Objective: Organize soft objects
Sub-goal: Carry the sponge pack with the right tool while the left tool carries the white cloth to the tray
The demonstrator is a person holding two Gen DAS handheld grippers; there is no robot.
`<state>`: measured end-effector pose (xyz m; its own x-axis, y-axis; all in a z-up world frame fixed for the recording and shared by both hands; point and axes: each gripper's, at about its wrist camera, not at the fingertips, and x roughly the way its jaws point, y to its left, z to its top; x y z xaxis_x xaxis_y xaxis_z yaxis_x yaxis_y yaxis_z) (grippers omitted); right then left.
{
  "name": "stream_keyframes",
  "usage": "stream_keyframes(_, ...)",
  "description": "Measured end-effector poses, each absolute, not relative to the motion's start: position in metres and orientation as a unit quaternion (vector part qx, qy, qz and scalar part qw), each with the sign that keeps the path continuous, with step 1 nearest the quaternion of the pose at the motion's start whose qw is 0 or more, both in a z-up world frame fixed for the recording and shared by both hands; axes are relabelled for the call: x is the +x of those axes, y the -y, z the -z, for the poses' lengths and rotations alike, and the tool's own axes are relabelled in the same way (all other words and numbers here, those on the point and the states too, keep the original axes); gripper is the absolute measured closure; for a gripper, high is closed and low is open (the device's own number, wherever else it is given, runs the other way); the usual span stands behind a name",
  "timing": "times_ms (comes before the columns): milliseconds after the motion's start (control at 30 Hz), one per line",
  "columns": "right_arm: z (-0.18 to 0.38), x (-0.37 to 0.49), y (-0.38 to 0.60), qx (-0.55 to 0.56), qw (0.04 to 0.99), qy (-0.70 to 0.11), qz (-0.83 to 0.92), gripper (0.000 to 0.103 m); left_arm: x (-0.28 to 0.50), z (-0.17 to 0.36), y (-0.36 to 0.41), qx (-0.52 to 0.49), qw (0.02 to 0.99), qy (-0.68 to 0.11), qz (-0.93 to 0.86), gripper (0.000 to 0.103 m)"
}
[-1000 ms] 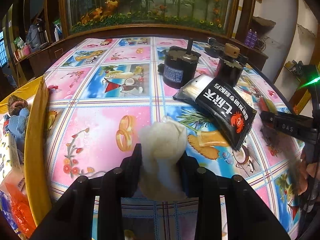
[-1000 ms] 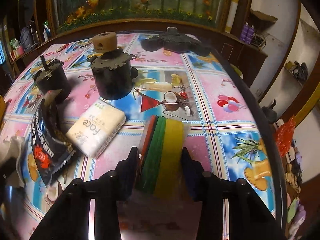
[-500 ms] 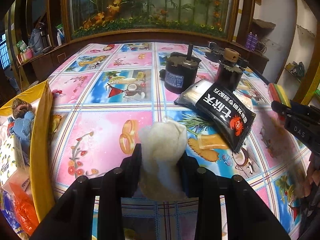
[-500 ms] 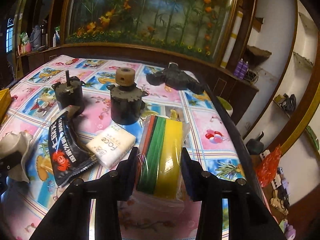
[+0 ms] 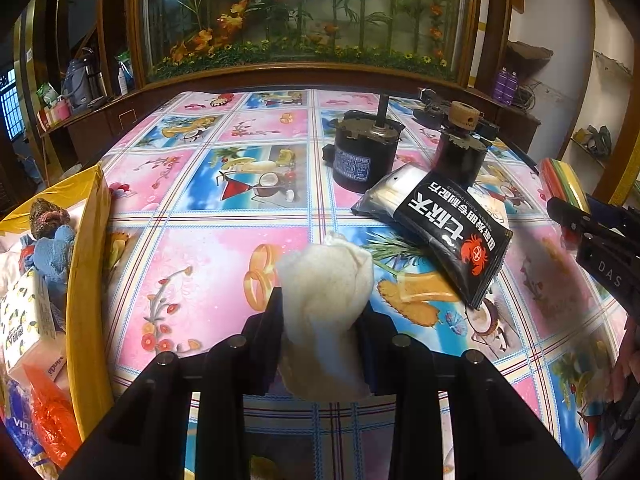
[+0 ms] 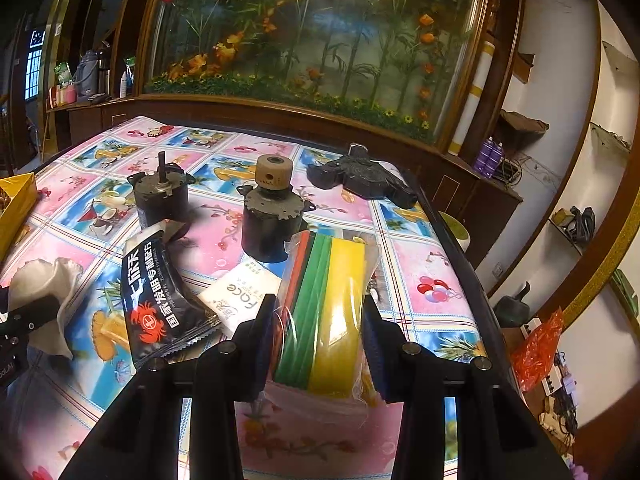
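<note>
Patterned tablecloth [image 5: 208, 280], yellow box [image 5: 90, 240] at left edge, motors [image 5: 362, 156] beyond

Table covered by patterned oilcloth [image 5: 224, 248], pink and blue squares with fruit and flower prints. Two dark cylindrical motors stand upright near centre: one with bare shaft [image 5: 366, 156], one topped by a tan wooden hub [image 6: 272, 216]. Motors near each other, apart. Flat black cross-shaped part [image 6: 360, 178] lies behind them toward far edge. Behind table: large glass tank [image 6: 320, 40] with artificial flowers and bamboo. Two purple bottles [image 6: 490, 156] on side shelf.
</note>
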<state>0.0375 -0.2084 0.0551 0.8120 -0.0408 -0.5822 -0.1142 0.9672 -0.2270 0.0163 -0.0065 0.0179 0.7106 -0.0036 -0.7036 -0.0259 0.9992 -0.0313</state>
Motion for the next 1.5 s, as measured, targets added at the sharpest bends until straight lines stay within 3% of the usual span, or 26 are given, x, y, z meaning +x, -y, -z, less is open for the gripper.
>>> stream_keyframes(1500,-0.068,0.0,0.176,-0.137,0.953,-0.262,-0.07,0.06,-0.029,-0.05,0.023,0.031,0.943,-0.331,-0.037,0.072)
